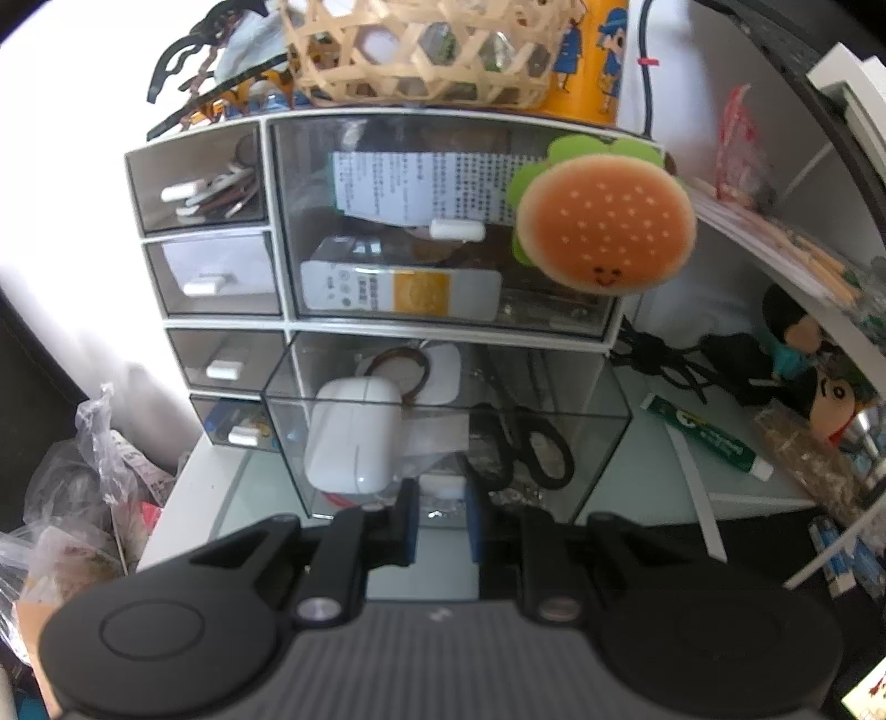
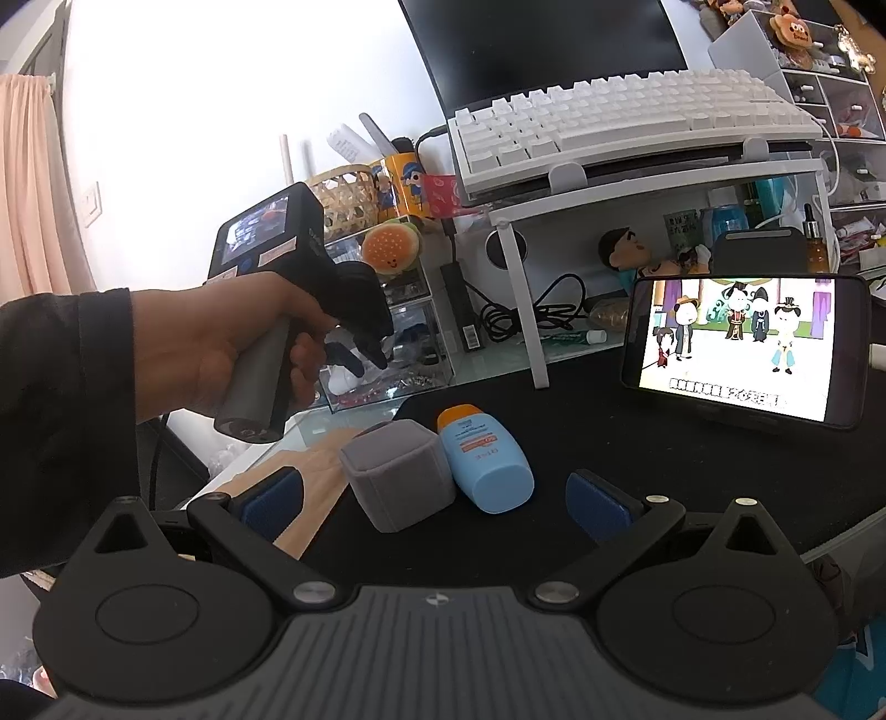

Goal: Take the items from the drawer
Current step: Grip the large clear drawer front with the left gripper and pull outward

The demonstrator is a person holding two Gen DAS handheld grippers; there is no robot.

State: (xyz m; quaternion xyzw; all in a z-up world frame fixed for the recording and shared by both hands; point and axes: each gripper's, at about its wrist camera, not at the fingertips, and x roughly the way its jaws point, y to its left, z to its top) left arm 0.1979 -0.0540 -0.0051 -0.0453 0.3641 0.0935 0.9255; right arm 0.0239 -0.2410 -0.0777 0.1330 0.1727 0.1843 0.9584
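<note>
A white organiser (image 1: 282, 232) of clear drawers stands on the desk. Its bottom large drawer (image 1: 609, 421) is pulled out, holding a white earbuds case (image 1: 354, 437), black scissors (image 1: 526, 448) and small clutter. My left gripper (image 1: 441, 520) is shut on that drawer's white handle (image 1: 441, 488). The right wrist view shows a hand holding the left gripper (image 2: 360, 354) at the drawer. My right gripper (image 2: 434, 495) stands open low over the black mat. A grey box (image 2: 396, 471) and a blue bottle (image 2: 487, 465) lie just ahead between its fingers, untouched.
A burger plush (image 1: 606, 221) hangs on the upper drawer and a woven basket (image 1: 426, 50) sits on top. A green tube (image 1: 709, 437) and cables lie to the right, plastic bags (image 1: 72, 498) to the left. A phone (image 2: 742, 349) and a keyboard (image 2: 626, 122) on a riser stand behind.
</note>
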